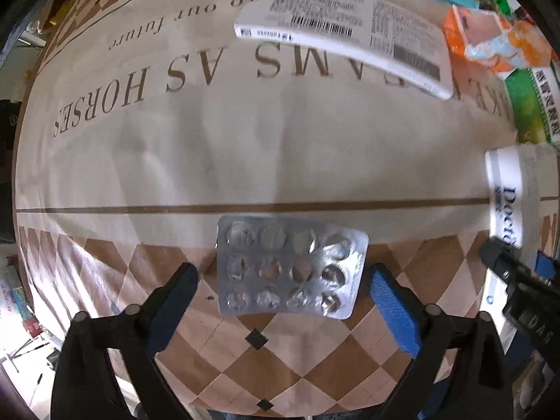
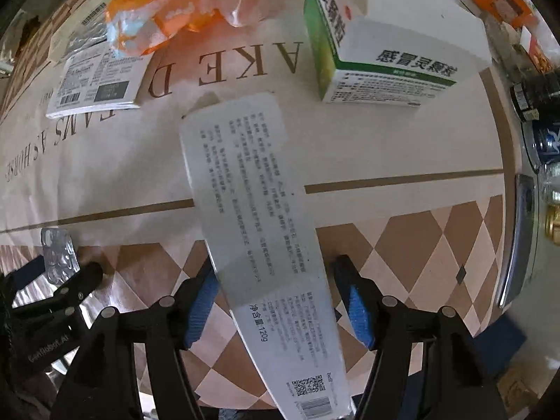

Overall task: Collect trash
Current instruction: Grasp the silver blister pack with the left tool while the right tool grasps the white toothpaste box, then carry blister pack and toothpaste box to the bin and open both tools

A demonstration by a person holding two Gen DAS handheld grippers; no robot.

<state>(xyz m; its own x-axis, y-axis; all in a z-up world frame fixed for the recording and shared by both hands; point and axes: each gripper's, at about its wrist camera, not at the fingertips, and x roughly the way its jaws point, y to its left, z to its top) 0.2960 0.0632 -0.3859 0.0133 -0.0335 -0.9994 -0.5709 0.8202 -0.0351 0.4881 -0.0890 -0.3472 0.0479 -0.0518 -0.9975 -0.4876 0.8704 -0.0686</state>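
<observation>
Grab step, both hands. Your left hand-held gripper (image 1: 283, 285) wide, straddling empty silver foil blister pack (image 1: 290, 267) flat on table (image 1: 245, 161), no contact. Right hand-held gripper (image 2: 276, 301) half-open around long white printed carton (image 2: 259, 231), pads not pressing. Next: lower, squeeze.

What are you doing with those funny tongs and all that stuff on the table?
A person is clearing trash off the table with tongs in each hand. The left tongs hang open around an empty pill sheet, not pinching it yet. The right tongs sit either side of a long white box, pads close but not clearly pressing it. A flat white pack, an orange wrapper and a green and white medicine box wait farther back.
</observation>
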